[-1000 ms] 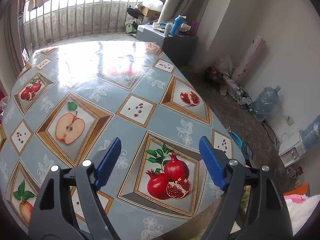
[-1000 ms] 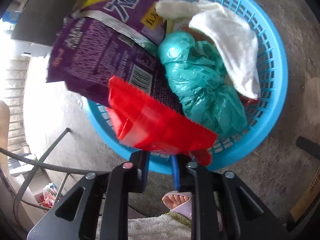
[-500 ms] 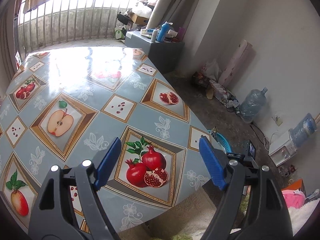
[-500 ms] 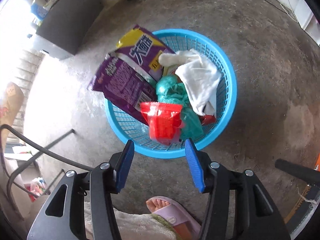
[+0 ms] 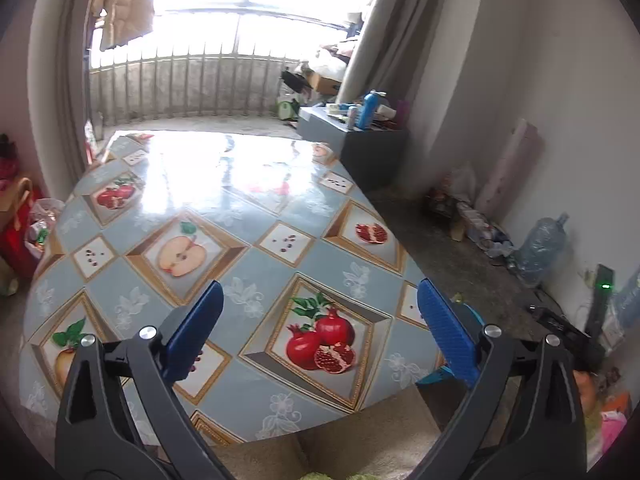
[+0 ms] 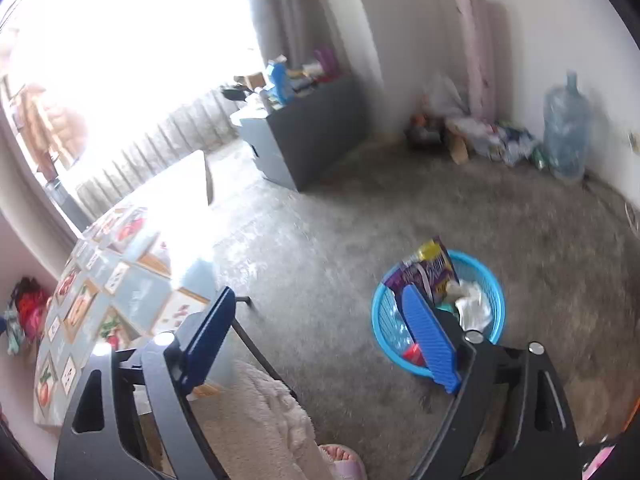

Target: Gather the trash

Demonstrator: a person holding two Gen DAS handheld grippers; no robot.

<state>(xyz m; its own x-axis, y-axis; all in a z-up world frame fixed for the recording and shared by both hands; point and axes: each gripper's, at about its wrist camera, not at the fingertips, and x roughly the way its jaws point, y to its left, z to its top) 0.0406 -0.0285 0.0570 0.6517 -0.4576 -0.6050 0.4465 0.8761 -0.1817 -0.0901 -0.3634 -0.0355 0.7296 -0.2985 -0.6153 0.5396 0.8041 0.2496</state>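
- Both tools stand wide and empty: the left tool [image 5: 318,320] hangs over the fruit-patterned blue-grey oilcloth tabletop [image 5: 256,268], jaws opening; the right tool [image 6: 320,328], jaws also opening, is above the floor.
- Trash sits in the round blue plastic basket [image 6: 490,280] on the grey floor [image 6: 400,208]: a purple snack bag [image 6: 430,270], white cloth, something red.
- Judged step: drop done; next, find remaining litter. None shows on the tabletop.

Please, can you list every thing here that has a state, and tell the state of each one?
left gripper: jaws opening, nothing between them
right gripper: jaws opening, nothing between them
blue basket: upright on the floor, holding trash
purple snack bag: in the basket, sticking out above the rim
white cloth: crumpled inside the basket
table: no trash on the visible part
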